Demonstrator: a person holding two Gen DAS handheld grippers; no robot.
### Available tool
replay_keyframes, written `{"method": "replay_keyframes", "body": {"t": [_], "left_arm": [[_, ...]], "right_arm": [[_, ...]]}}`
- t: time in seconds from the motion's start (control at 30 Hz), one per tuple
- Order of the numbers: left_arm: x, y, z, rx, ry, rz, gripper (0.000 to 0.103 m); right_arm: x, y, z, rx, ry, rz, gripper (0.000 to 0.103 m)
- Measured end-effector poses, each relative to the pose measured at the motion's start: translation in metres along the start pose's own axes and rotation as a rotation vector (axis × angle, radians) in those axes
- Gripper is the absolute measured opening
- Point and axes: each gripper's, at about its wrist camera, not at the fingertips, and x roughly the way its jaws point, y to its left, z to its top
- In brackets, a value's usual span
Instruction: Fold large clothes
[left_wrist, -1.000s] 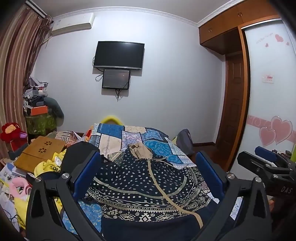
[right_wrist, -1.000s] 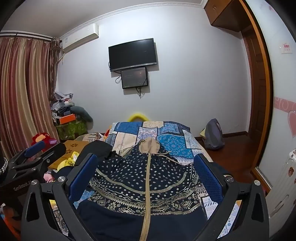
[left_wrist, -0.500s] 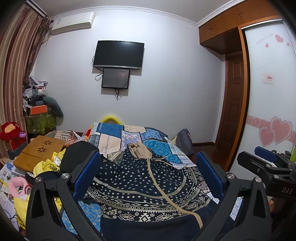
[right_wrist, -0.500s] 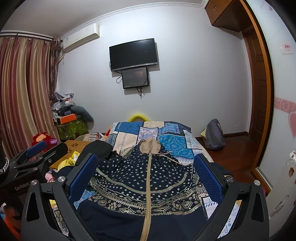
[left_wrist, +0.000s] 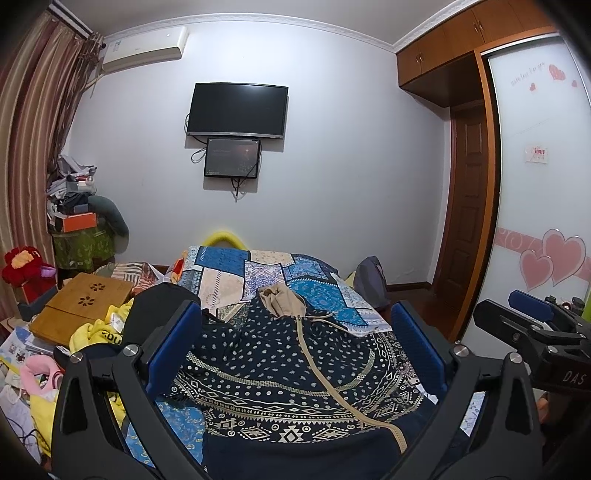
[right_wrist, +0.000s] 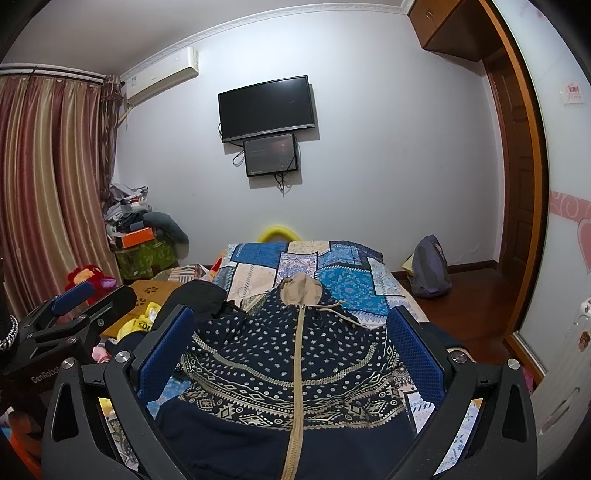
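A large navy hooded jacket (left_wrist: 280, 365) with cream dots, patterned bands and a tan zipper lies spread on the bed, its tan hood (left_wrist: 279, 301) pointing to the far end. In the right wrist view the jacket (right_wrist: 288, 354) lies straight ahead, zipper centred. My left gripper (left_wrist: 295, 332) hovers open above the jacket's near part, nothing between its blue pads. My right gripper (right_wrist: 291, 332) is also open above the jacket and empty. The right gripper shows at the edge of the left wrist view (left_wrist: 532, 325); the left gripper shows in the right wrist view (right_wrist: 74, 310).
The bed carries a blue patchwork cover (left_wrist: 266, 269). Left of it lie a black garment (left_wrist: 159, 306), yellow clothes (left_wrist: 96, 332) and a wooden lap table (left_wrist: 81, 306). A grey backpack (right_wrist: 430, 267) sits on the floor by the far wall. A wardrobe door (left_wrist: 535, 206) stands right.
Both views have shifted only slightly; the grippers stay open above the jacket, which has not moved.
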Motion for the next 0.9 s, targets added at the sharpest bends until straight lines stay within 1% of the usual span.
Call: {"method": "replay_keyframes", "body": {"t": [0.9], "left_arm": [[0.0022, 0.0006, 0.0000, -0.009, 0.009, -0.003, 0.103]], "right_arm": [[0.0000, 0.0032, -0.0034, 0.010, 0.009, 0.001, 0.103]]}}
